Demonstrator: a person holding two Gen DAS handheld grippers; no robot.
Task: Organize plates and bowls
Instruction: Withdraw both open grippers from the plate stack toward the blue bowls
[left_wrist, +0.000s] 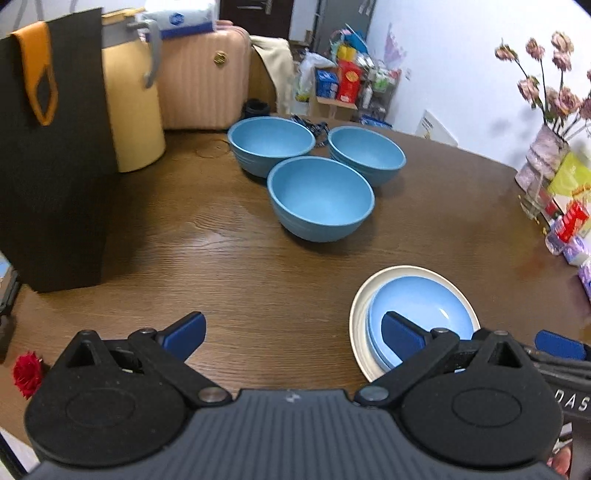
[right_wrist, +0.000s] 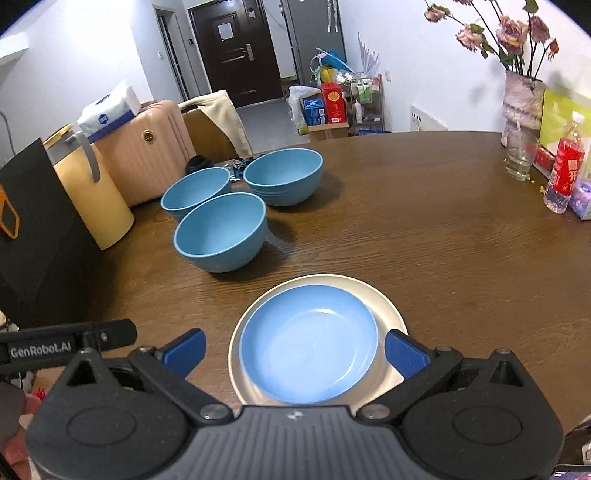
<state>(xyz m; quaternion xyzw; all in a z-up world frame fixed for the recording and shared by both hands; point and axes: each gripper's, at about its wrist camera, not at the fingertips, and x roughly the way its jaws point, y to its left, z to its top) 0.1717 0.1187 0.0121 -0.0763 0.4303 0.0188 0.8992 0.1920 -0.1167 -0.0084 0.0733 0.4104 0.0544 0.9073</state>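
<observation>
The left gripper (left_wrist: 293, 334) stood with its blue pads spread wide and nothing between them, hanging over bare wooden table (left_wrist: 229, 266) in the lower middle of its view. The right gripper (right_wrist: 293, 352) was equally wide and held nothing; in its own view the pads flanked the plate stack without touching it.

That stack sat low and central in the right wrist view: a blue plate (right_wrist: 308, 343) resting inside a larger cream plate (right_wrist: 388, 306). In the left wrist view it lay at the lower right, partly behind the right-hand pad.

Three blue bowls clustered upright, mouths up, farther back on the table, left of centre in the right wrist view: a near bowl (right_wrist: 221, 232), a back left bowl (right_wrist: 195, 190) and a back right bowl (right_wrist: 283, 175), close together.

A black paper bag (left_wrist: 51, 155) and a yellow jug (left_wrist: 133, 107) stood at the left edge, a vase of dried flowers (right_wrist: 521, 99) at the upper right.
</observation>
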